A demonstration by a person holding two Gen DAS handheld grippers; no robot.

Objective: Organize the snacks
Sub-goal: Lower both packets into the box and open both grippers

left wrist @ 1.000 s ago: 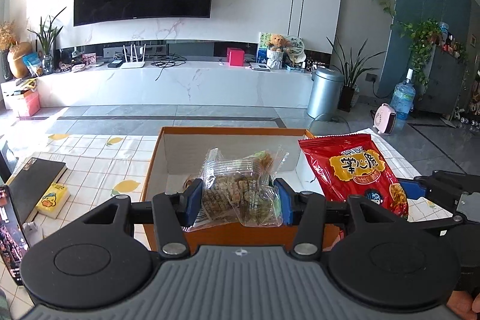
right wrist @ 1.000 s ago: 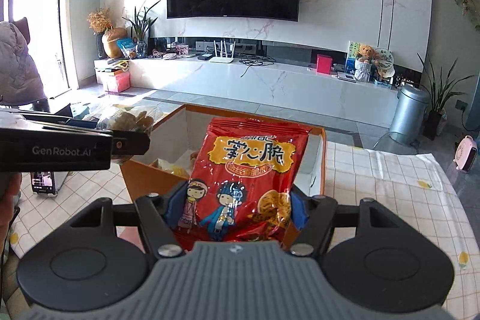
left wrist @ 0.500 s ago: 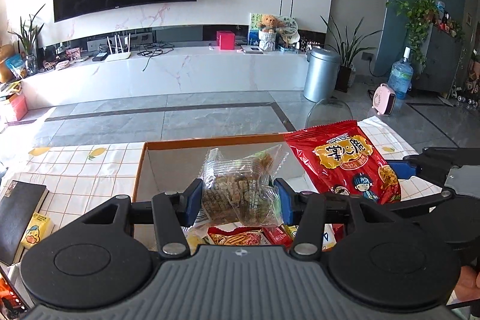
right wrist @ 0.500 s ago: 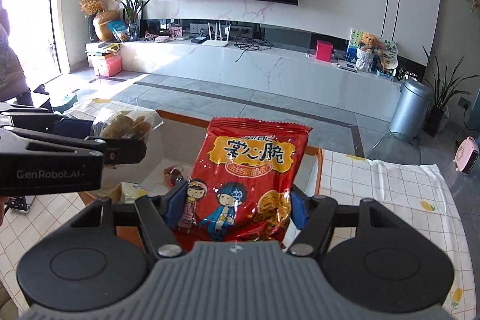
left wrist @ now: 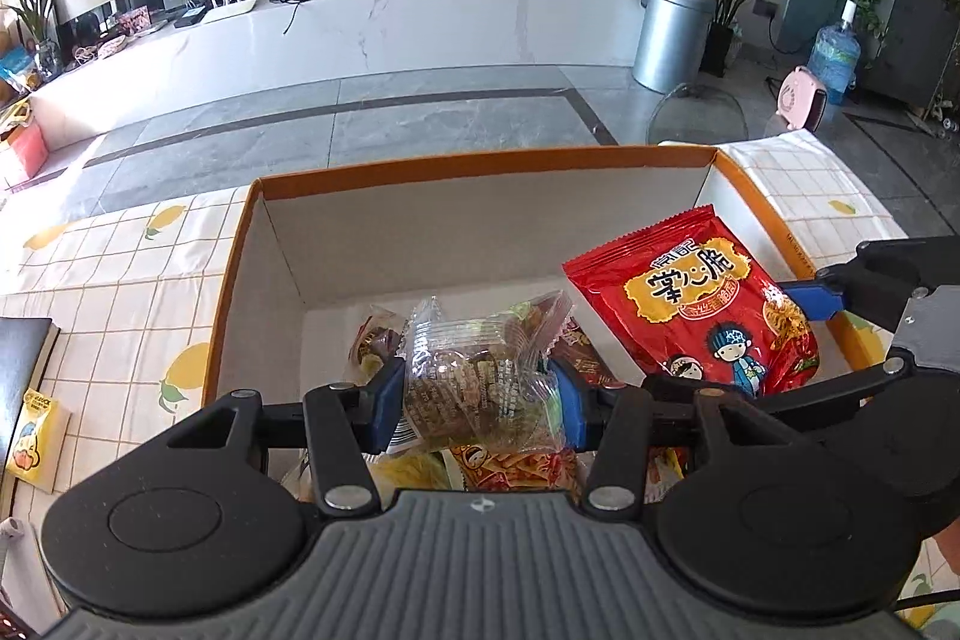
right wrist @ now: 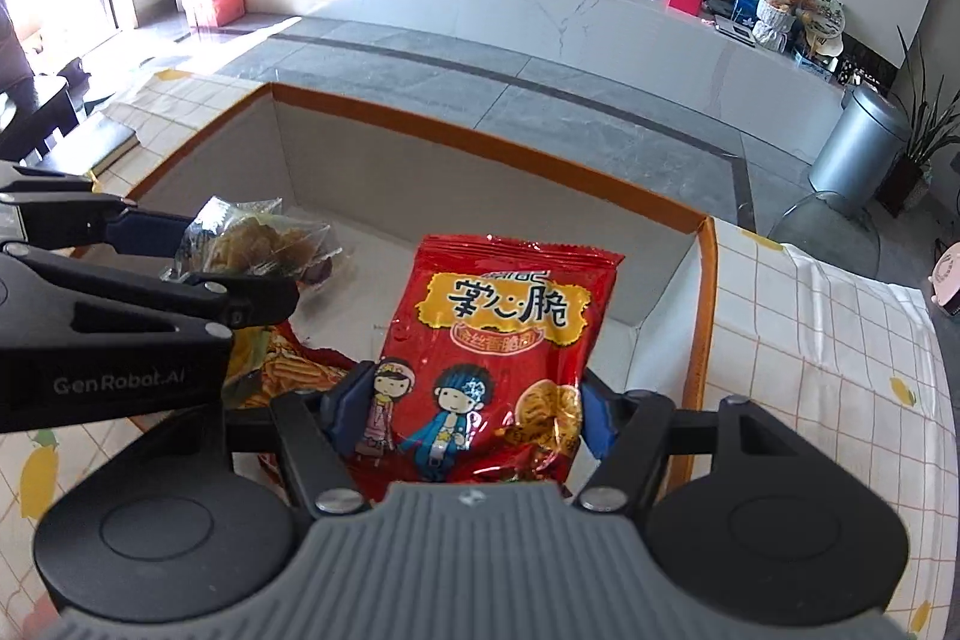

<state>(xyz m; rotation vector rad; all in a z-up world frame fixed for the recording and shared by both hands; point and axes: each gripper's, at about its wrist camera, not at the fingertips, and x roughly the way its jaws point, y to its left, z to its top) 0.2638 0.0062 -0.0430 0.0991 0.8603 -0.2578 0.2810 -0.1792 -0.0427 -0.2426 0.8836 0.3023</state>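
An orange-rimmed cardboard box (left wrist: 480, 158) (right wrist: 480, 127) with white inner walls stands on the checked tablecloth. My left gripper (left wrist: 477, 397) is shut on a clear bag of brown biscuits (left wrist: 474, 376) (right wrist: 258, 238), held over the box's inside. My right gripper (right wrist: 468, 412) is shut on a red snack bag with cartoon figures (right wrist: 504, 340) (left wrist: 708, 304), held over the right half of the box. Several other snack packets (left wrist: 510, 466) (right wrist: 282, 364) lie on the box floor beneath both bags.
A black book (left wrist: 21, 358) and a small yellow packet (left wrist: 36, 436) lie on the tablecloth (left wrist: 132, 292) to the left of the box. Beyond the table edge are grey floor, a white TV bench (left wrist: 360, 22) and a metal bin (left wrist: 672, 34).
Both grippers have moved forward and tilted downward over the box, carrying their bags. The box interior and the packets on its floor have come into view. Neither grip has changed.
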